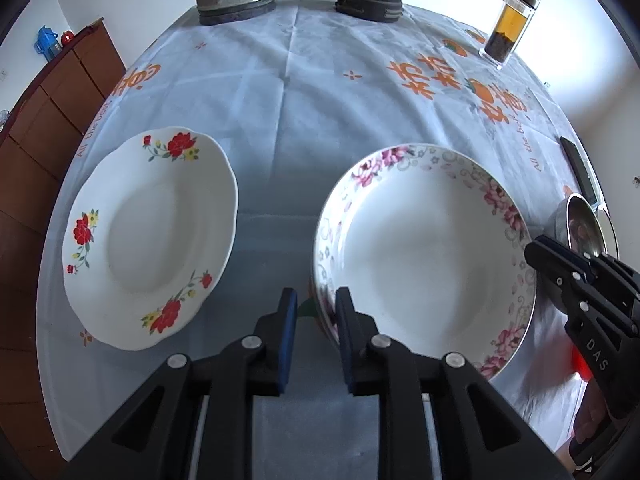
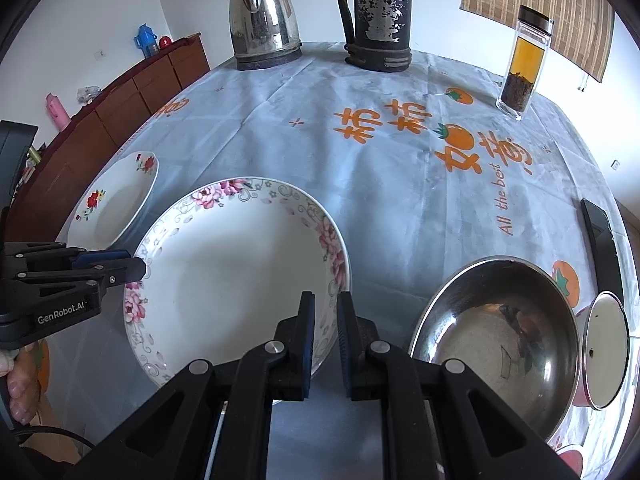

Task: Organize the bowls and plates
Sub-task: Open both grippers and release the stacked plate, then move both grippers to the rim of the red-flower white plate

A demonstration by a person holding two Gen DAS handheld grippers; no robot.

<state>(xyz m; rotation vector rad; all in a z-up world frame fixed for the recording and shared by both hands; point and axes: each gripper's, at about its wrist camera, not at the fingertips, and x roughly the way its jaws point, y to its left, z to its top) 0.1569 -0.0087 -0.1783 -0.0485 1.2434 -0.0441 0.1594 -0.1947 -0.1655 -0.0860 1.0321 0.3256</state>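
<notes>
Plates: 2 floral | steel bowl: 1 | kettles: 2

My right gripper pinches the near right rim of the pink-flowered plate. My left gripper sits at its left rim. A steel bowl lies right; a red-flowered plate far left.
</notes>
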